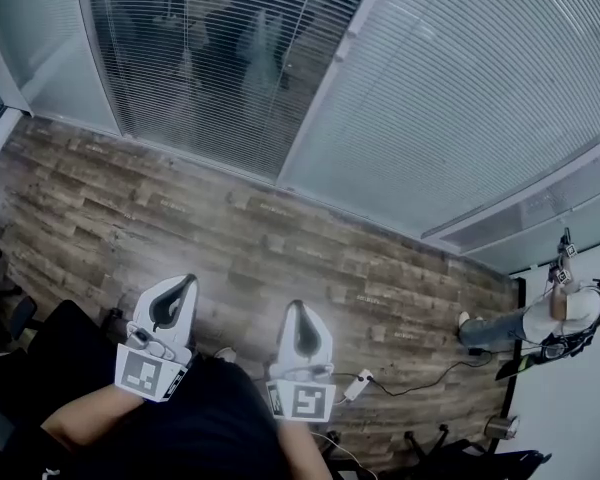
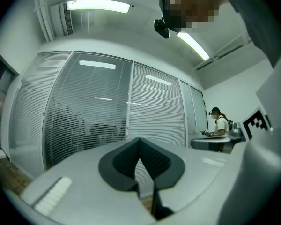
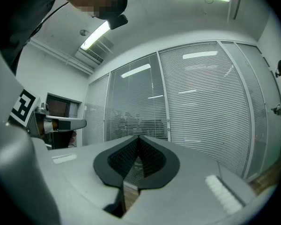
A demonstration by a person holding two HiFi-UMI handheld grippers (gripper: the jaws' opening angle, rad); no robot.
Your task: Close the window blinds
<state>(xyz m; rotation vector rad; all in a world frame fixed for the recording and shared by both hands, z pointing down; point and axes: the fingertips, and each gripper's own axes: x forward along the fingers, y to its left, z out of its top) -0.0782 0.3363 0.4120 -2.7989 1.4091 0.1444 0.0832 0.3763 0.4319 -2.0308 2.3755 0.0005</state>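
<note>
A wood-plank floor (image 1: pixel 280 258) meets a glazed partition wall (image 1: pixel 330 78) under ceiling strip lights (image 2: pixel 98 5).

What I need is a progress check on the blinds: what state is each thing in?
left blind: slats open, room behind shows through
right blind: slats closed
left claw: shut, empty
right claw: shut, empty
ceiling light: on

- Head view looks steeply down on the floor (image 1: pixel 280 258); blinds (image 1: pixel 460 98) fill its upper part;
- both gripper views face these same blinds, tilted upward.
</note>
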